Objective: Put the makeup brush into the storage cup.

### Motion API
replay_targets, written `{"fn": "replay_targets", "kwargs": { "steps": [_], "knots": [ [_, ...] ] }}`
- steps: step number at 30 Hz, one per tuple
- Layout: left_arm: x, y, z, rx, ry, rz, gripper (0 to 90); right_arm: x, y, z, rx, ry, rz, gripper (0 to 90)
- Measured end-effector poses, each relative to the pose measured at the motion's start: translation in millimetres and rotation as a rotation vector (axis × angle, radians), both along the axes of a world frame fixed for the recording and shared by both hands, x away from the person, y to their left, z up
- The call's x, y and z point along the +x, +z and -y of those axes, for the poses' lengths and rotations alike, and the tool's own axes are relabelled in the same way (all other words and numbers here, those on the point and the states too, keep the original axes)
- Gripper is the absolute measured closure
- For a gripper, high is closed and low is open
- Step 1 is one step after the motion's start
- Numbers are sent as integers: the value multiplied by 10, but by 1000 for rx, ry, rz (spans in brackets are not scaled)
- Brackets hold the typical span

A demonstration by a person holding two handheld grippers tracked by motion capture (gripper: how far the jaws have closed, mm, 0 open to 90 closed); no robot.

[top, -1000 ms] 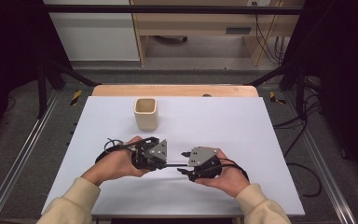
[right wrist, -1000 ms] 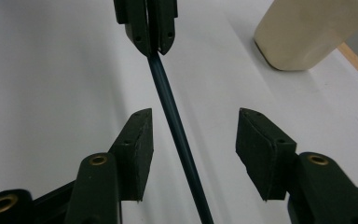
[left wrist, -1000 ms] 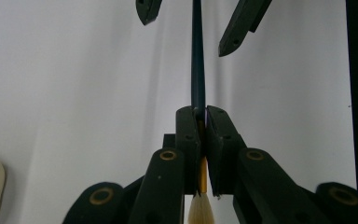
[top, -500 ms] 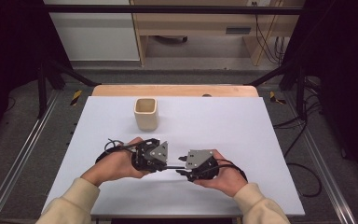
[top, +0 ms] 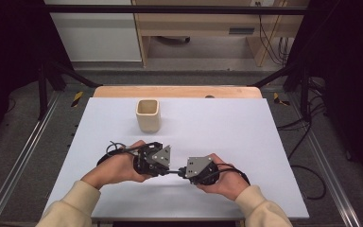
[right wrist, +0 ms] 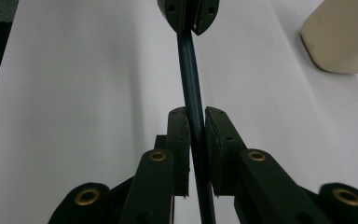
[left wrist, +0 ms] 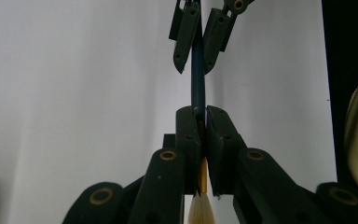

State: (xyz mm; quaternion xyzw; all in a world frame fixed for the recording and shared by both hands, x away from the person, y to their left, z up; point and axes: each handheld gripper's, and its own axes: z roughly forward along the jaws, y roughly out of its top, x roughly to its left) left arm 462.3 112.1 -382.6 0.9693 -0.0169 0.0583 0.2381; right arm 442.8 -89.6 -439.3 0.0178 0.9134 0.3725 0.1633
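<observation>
Grippers (top: 159,166) (top: 183,173) both clamp brush (left wrist: 197,84) (R just closed).

On the white table (top: 264,142), the left gripper (top: 166,168) and right gripper (top: 182,172) face each other, tips close, a thin dark rod (top: 174,172) between them. A beige cup (top: 148,115) stands upright beyond, well apart.
</observation>
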Motion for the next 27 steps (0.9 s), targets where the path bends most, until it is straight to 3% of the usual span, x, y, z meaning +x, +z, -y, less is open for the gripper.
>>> {"fn": "replay_targets", "kwargs": {
  "steps": [4, 7, 8, 11, 12, 14, 15, 16, 18, 20, 24, 27],
  "knots": [
    [-5, -20, -8, -8, -4, 2, 830, -20, -11, -10, -12, 10, -11, 833],
    [0, -27, -18, -28, 8, -5, 712, -31, -20, -13, -14, 9, -19, 840],
    [-3, -25, -39, -54, 27, 11, 655, -23, -28, -9, -8, -2, -15, 841],
    [-12, -15, -80, -80, 33, 18, 629, -7, -34, 13, 6, -28, -14, 841],
    [-1, 1, -130, -113, 67, 39, 516, 18, -38, 40, 19, -53, -8, 841],
    [6, 15, -159, -129, 89, 44, 471, 33, -39, 52, 28, -65, -3, 841],
    [9, 20, -189, -159, 111, 44, 450, 42, -39, 66, 36, -80, -2, 841],
    [27, 36, -252, -211, 157, 59, 377, 60, -39, 89, 51, -99, -2, 840],
    [35, 45, -281, -229, 181, 74, 285, 75, -37, 101, 60, -113, -1, 840],
    [50, 62, -344, -258, 220, 86, 279, 83, -35, 106, 67, -115, 3, 840],
    [76, 67, -475, -364, 319, 93, 141, 107, -40, 110, 93, -133, 8, 840],
    [81, 52, -570, -427, 340, 75, 92, 117, -63, 113, 110, -150, 4, 840]
  ]
}}
